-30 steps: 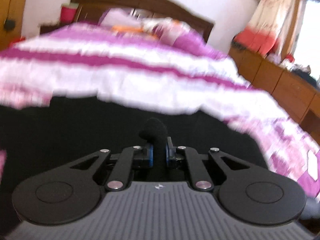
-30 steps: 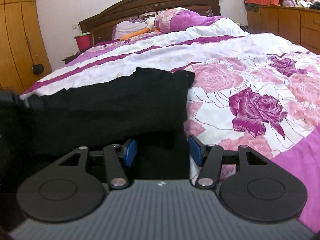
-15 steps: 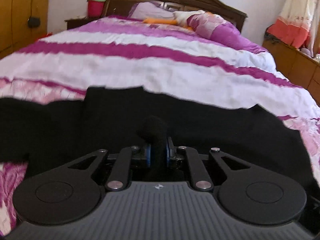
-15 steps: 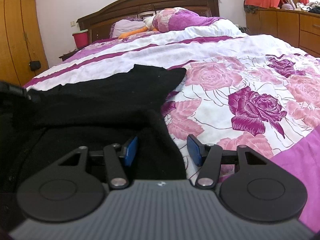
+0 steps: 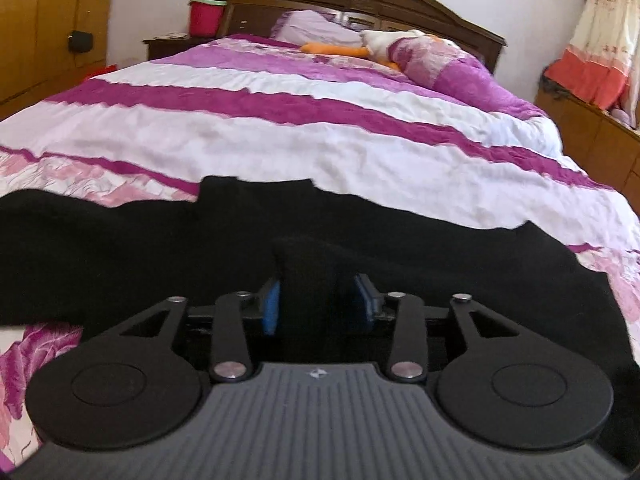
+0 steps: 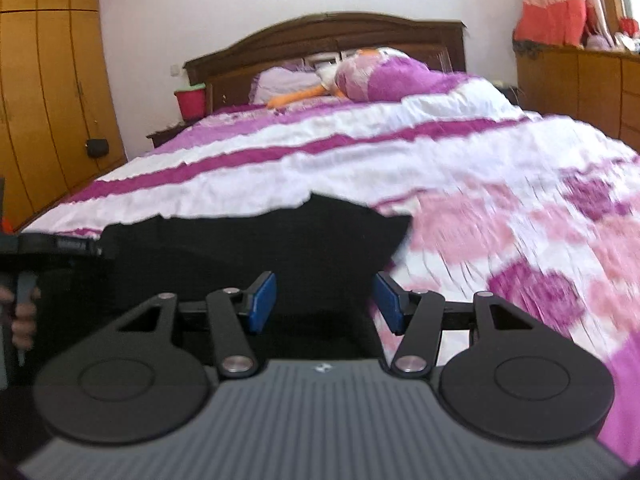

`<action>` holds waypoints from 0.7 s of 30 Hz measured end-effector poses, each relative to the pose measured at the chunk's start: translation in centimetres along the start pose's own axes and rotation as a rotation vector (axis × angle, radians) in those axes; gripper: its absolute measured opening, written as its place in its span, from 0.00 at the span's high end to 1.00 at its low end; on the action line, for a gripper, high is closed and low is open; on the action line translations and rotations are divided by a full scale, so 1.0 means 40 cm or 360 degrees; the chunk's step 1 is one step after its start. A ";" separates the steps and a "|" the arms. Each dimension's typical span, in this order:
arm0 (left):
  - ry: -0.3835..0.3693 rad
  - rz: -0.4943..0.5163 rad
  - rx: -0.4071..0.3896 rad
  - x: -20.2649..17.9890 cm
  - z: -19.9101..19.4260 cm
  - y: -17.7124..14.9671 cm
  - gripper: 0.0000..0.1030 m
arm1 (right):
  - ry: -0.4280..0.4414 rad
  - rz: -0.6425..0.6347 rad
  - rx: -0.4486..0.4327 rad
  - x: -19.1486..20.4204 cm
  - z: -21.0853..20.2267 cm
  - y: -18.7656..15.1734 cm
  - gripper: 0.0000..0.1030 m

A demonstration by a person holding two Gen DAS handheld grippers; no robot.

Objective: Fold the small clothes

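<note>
A black garment lies spread across the near part of the bed; it also shows in the right wrist view. My left gripper has its blue pads parted, with a raised fold of the black cloth standing loosely between them. My right gripper is open over the garment's right edge, with cloth below the gap and nothing held. The left gripper's body and the hand holding it show at the left edge of the right wrist view.
The bed has a purple, white and pink floral cover. Pillows and an orange toy lie by the dark headboard. A red bucket stands on a nightstand. Wardrobes stand to the left, a low cabinet to the right.
My left gripper was shut on a fold of the garment and its pads have now parted. The right gripper stayed open and rose, tilting its view up. The garment settled flatter on the bed.
</note>
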State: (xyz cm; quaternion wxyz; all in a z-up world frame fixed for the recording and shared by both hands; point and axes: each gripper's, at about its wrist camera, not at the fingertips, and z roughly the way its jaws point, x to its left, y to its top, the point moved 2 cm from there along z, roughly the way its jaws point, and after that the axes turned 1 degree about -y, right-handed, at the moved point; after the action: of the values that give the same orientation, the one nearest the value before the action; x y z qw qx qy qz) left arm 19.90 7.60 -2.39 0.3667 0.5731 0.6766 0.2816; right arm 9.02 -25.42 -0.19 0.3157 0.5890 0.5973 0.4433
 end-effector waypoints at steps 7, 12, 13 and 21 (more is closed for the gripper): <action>0.0094 0.0101 0.0050 0.006 0.043 -0.024 0.47 | -0.0021 0.0072 0.0171 -0.010 0.174 -0.026 0.46; 0.0124 0.0137 0.0034 0.012 0.066 -0.041 0.46 | -0.0024 0.0079 0.0145 -0.021 0.196 -0.060 0.46; 0.0127 0.0140 0.0032 0.011 0.068 -0.042 0.45 | -0.0025 0.0075 0.0141 -0.021 0.197 -0.062 0.46; 0.0111 0.0082 0.0069 0.024 0.044 -0.026 0.42 | -0.0030 0.0063 0.0114 -0.021 0.199 -0.071 0.46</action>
State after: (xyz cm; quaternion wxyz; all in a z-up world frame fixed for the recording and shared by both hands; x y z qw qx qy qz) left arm 20.70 8.27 -4.40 0.3232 0.5880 0.6799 0.2959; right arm 15.06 -24.74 -6.10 0.2912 0.6158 0.5980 0.4224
